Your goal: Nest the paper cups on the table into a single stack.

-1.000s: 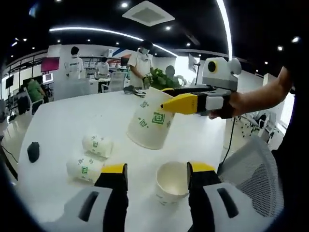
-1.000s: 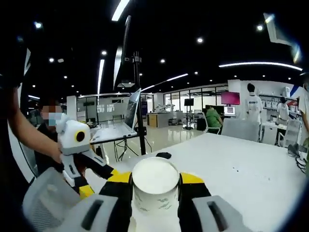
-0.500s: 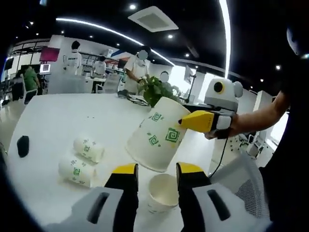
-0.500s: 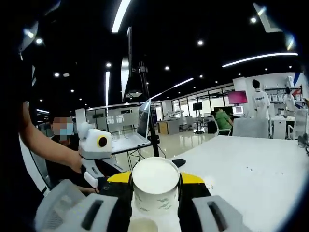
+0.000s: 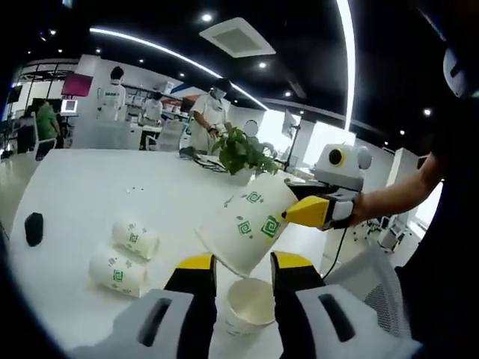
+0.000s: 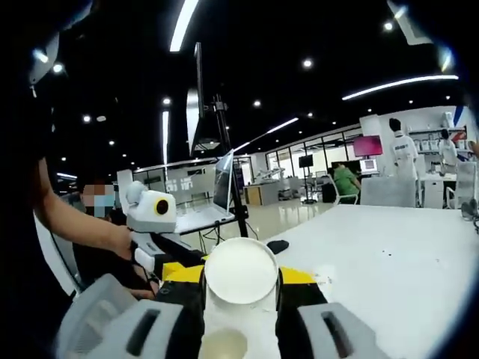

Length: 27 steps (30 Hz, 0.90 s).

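An upright white paper cup (image 5: pixel 247 305) with green square marks stands on the white table (image 5: pixel 105 187), mouth up. My left gripper (image 5: pixel 243 262) is shut on it, one yellow-tipped jaw on each side. Just above its mouth hangs a second cup (image 5: pixel 243 228), tilted with its base pointing down-left. My right gripper (image 5: pixel 303 212) comes in from the right, shut on this cup near its rim. In the right gripper view that cup's round base (image 6: pixel 241 271) sits between my right gripper (image 6: pixel 241 277) jaws, with the upright cup's mouth (image 6: pixel 222 344) below. Two more cups (image 5: pixel 135 238) (image 5: pixel 116 271) lie on their sides to the left.
A black mouse-like object (image 5: pixel 33 228) lies at the table's far left. A potted plant (image 5: pixel 243 153) stands at the back edge. People stand among desks beyond the table. A person's arm (image 5: pixel 389 198) holds the right gripper.
The left jaws have narrowed from wide apart onto the upright cup. The right gripper's cup has come lower and closer to that cup's mouth.
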Each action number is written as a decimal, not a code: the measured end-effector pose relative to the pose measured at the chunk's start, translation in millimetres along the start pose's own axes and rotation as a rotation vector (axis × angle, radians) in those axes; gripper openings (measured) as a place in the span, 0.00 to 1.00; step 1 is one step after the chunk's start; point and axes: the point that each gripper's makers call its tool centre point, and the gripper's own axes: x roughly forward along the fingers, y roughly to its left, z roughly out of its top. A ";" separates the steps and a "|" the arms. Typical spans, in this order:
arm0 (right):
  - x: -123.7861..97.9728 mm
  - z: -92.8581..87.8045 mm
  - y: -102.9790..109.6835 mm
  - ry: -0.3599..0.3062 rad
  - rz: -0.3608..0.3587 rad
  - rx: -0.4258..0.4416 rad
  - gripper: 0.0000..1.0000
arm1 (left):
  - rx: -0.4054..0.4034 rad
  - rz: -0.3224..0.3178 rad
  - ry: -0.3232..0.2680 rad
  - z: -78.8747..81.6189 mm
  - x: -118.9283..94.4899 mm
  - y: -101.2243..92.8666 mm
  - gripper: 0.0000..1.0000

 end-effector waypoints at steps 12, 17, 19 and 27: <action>-13.1 -27.6 16.4 0.092 0.068 -0.039 0.34 | 0.099 -0.120 0.017 11.6 -16.7 -15.2 0.12; -16.2 -36.4 20.1 0.111 0.076 -0.045 0.34 | 0.113 -0.170 0.031 13.9 -16.1 -26.0 0.09; -18.6 -40.6 22.2 0.126 0.086 -0.058 0.34 | 0.117 -0.201 0.046 11.9 -16.5 -31.9 0.08; -26.8 -50.0 22.2 0.148 0.085 -0.061 0.27 | 0.122 -0.314 0.075 11.5 -19.3 -56.2 0.00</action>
